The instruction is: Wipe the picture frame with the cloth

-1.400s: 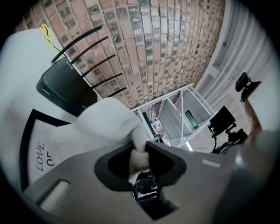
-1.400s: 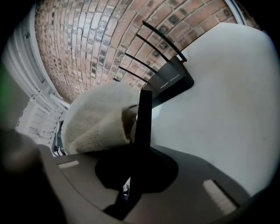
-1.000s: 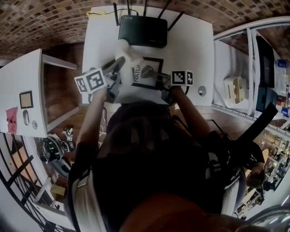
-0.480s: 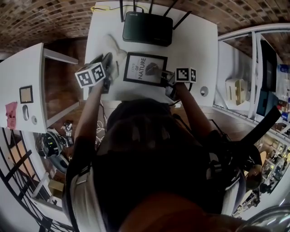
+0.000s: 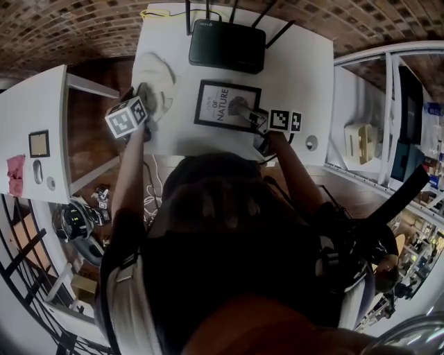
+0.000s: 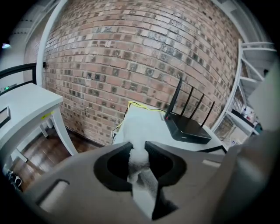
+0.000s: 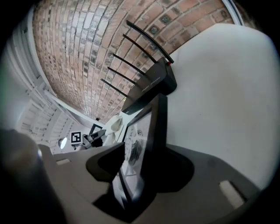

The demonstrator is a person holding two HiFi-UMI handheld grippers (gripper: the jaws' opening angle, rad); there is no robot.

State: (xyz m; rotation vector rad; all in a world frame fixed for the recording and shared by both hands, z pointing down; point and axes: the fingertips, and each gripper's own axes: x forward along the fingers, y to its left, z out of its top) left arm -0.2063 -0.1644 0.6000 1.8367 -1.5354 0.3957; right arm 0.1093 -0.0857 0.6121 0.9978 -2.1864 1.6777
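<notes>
The black picture frame [image 5: 227,105] with a white print lies on the white table [image 5: 298,76]. My right gripper [image 5: 245,111] is at its right edge. In the right gripper view the picture frame [image 7: 151,127] stands between the jaws of the right gripper [image 7: 140,162], which are opening and no longer pinch it. The white cloth [image 5: 155,75] rests bunched at the table's left side. My left gripper [image 5: 143,100] is shut on its near end. In the left gripper view the cloth [image 6: 138,127] runs out from between the jaws of the left gripper [image 6: 139,151].
A black router [image 5: 227,45] with antennas stands at the table's far edge, behind the frame; it also shows as the router [image 6: 186,129] and the router [image 7: 148,85]. A yellow cable [image 5: 154,12] lies at the back left corner. A white side table [image 5: 35,139] stands to the left, white shelving [image 5: 361,132] to the right.
My left gripper has carried the cloth off the frame, leftward and down to the table's left side, uncovering the print. The right gripper has stayed at the frame's right edge.
</notes>
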